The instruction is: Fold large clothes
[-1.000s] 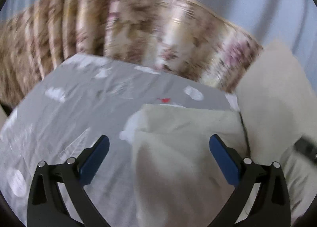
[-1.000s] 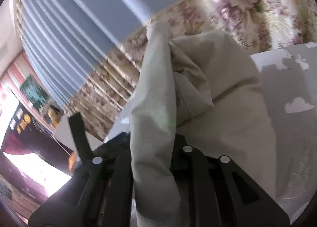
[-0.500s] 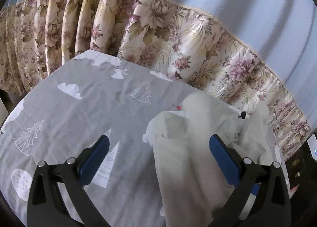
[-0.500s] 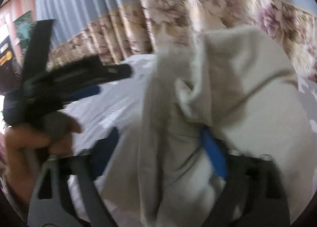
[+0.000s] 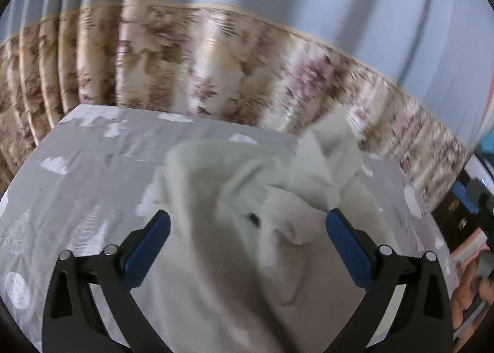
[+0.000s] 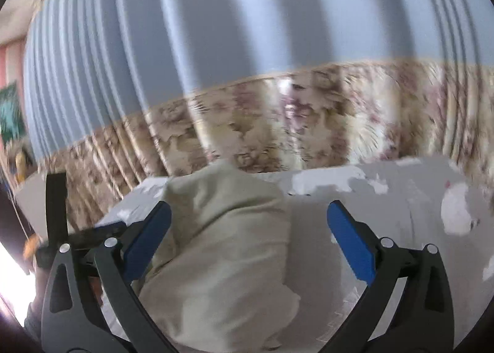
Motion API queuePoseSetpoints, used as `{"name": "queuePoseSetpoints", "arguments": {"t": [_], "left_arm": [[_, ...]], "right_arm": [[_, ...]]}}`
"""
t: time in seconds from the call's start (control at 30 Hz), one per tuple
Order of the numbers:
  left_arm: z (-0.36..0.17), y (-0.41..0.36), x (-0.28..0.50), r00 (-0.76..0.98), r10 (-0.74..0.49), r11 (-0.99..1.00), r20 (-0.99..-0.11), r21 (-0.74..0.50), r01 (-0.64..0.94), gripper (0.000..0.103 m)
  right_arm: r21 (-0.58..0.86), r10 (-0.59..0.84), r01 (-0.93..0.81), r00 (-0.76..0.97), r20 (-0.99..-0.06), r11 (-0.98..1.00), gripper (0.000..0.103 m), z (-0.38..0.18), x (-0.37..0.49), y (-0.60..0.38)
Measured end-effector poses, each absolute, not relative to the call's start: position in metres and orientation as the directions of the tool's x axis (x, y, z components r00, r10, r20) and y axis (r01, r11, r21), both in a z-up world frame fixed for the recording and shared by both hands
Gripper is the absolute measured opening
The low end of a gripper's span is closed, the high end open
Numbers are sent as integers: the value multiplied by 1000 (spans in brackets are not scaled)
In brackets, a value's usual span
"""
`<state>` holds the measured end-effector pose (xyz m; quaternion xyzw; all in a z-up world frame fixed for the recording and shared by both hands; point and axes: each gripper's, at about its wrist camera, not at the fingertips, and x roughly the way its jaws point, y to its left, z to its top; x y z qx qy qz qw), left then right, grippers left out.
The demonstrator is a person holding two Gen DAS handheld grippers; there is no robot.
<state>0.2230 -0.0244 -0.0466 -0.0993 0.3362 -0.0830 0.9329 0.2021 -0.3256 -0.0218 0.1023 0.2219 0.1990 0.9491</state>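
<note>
- On the grey bedsheet point(image 5: 77, 174) with the cloud and tree print, the cream garment point(image 5: 247, 229) is lying in a rumpled heap, so it's nowhere near a neat fold yet.
- Left gripper point(image 5: 247, 245): jaws are spread wide, nothing is clamped. The garment is seen below and ahead of the blue pads, between them in the view, but no contact can be made out.
- Right gripper point(image 6: 248, 242): jaws have just been opening and now stand fully apart. The garment point(image 6: 222, 248) sits between them toward the left pad, and it looks let go rather than pinched.
- Likely snag: with both tongs off the cloth, the bunched layers could be grabbed together on the next pinch, and a crooked, lumpy fold would be locked in.
- Another one: the heap seems to reach toward the far bed edge by the floral curtain point(image 5: 216, 60), so a careless tug might drag it off.
- Everything's motion-blurred, so edges and corners can't really be picked out.
</note>
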Motion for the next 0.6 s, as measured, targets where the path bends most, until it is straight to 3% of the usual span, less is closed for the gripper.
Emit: {"name": "queuePoseSetpoints", "arguments": {"t": [0.2, 0.43, 0.6], "left_arm": [[-55, -43, 232, 737, -159, 983, -657, -178, 53, 101], [-35, -50, 196, 799, -181, 979, -573, -180, 93, 101], [-64, -63, 231, 742, -125, 988, -658, -147, 37, 101]], "right_arm": [[322, 440, -319, 782, -442, 891, 100, -65, 216, -329], [296, 456, -353, 760, -462, 888, 100, -66, 215, -310], [284, 448, -350, 763, -466, 893, 100, -70, 212, -308]]}}
